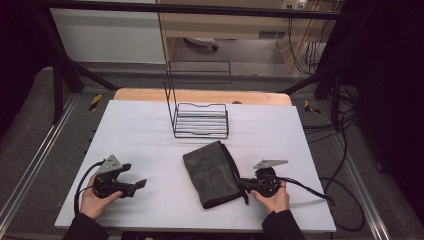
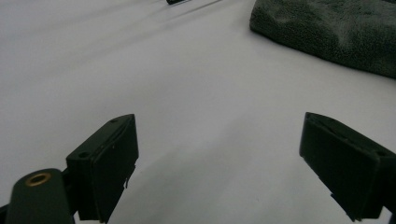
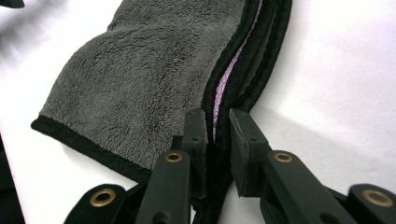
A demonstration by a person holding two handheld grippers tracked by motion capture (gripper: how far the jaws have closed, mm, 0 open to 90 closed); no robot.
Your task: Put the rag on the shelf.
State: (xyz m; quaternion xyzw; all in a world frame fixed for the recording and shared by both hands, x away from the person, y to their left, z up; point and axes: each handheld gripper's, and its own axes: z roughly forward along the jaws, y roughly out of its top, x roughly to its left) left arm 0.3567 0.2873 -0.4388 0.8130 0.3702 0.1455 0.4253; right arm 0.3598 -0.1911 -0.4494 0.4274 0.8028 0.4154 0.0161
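Note:
A folded dark grey towel (image 1: 212,172) with black edging lies on the white table top (image 1: 150,130), near the front centre. My right gripper (image 1: 246,184) is at its right edge, and its jaws are shut on the stacked black hems of the towel (image 3: 154,79). A thin strip of lilac shows between the layers there. My left gripper (image 1: 134,177) rests on the table to the left, held by a hand, with its jaws wide apart and nothing between them. In the left gripper view the towel (image 2: 327,28) lies ahead at the upper right, beyond the left gripper (image 2: 224,163).
A black wire rack (image 1: 200,112) stands at the back centre of the table. Cables (image 1: 320,192) trail from the right gripper over the table's right edge. A metal frame (image 1: 60,75) surrounds the table, with floor beyond.

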